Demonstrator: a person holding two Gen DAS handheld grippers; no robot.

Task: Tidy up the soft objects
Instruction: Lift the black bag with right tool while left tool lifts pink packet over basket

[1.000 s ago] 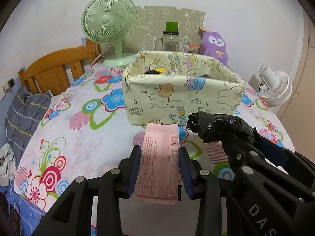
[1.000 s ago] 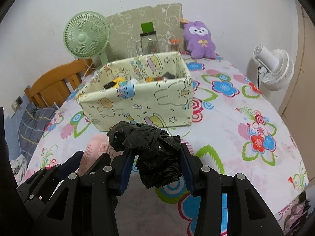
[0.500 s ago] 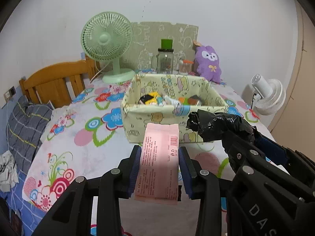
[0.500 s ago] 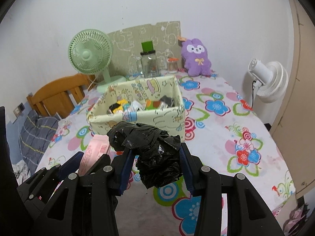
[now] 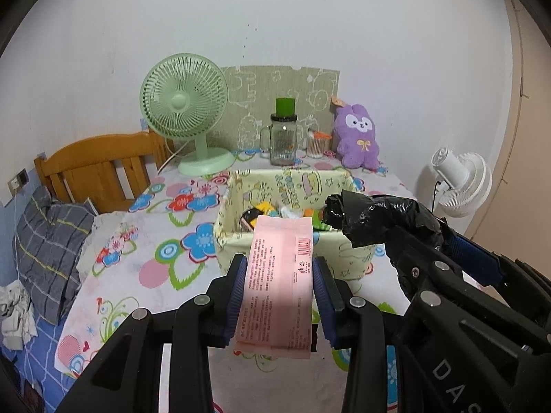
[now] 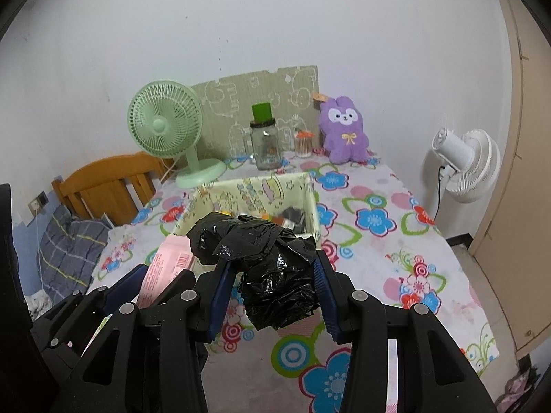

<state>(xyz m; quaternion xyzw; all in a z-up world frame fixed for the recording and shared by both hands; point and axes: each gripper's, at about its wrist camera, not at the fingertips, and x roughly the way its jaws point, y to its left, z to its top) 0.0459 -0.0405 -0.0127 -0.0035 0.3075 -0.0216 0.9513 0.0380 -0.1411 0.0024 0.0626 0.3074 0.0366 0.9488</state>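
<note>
My left gripper point(image 5: 278, 296) is shut on a pink tissue packet point(image 5: 279, 282) and holds it high above the table. My right gripper point(image 6: 272, 296) is shut on a crumpled black plastic bag point(image 6: 265, 261), also held up; the bag shows in the left wrist view point(image 5: 375, 215) too. The pink packet shows at the left in the right wrist view point(image 6: 165, 268). A cream cartoon-print fabric box point(image 5: 227, 237) stands on the flowered tablecloth ahead and below both grippers, with several small items inside. In the right wrist view the box point(image 6: 311, 199) is partly hidden by the bag.
At the table's far edge stand a green fan point(image 5: 186, 110), a glass jar with green lid point(image 5: 283, 137), a small cup of swabs point(image 5: 315, 143) and a purple plush point(image 5: 356, 136). A wooden chair point(image 5: 100, 168) stands left, a white fan point(image 5: 461, 186) right.
Both grippers rose with their loads and now look down into the box from higher up. The box appears smaller and lower in both views.
</note>
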